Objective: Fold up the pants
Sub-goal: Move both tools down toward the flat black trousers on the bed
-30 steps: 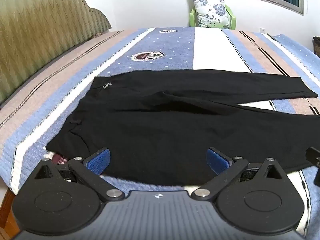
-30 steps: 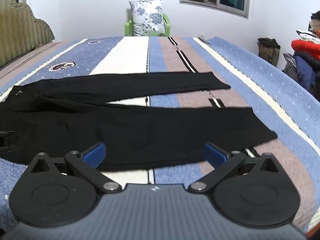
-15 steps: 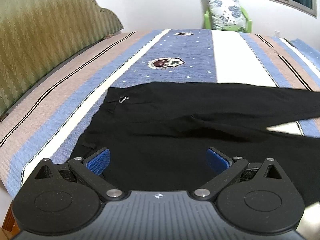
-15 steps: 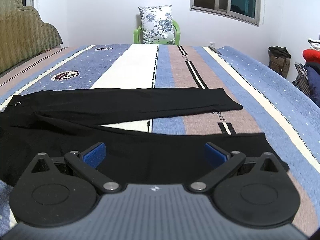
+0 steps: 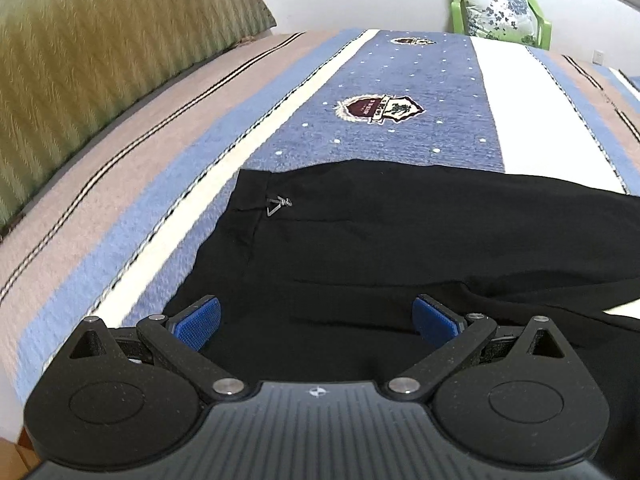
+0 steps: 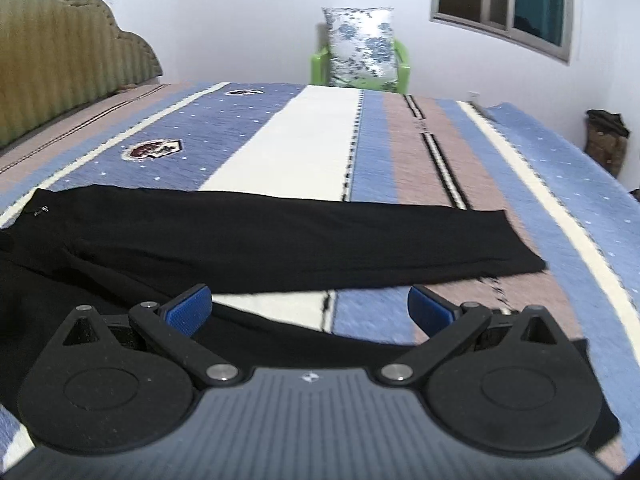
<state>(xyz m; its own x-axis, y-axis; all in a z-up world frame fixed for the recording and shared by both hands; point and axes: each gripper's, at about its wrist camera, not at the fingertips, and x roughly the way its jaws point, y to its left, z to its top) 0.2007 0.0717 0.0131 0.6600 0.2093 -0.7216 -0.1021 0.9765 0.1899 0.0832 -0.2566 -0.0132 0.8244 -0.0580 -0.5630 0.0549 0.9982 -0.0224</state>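
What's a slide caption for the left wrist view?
Open left gripper poised over the waist end of black pants spread flat on a striped bedspread.

One pair of black fabric pants (image 6: pixel 280 236), two legs, across the middle of the right wrist view. One small metal zipper pull (image 5: pixel 279 205), left of centre in the left wrist view. Two embroidered crest badges (image 5: pixel 378 109) on one striped blue, white and tan bedspread (image 5: pixel 120 200). One green plastic chair (image 6: pixel 400 68), upper centre, with one floral cushion (image 6: pixel 358 46). One olive padded headboard (image 5: pixel 80 40), upper left. One window (image 6: pixel 512 0), upper right.
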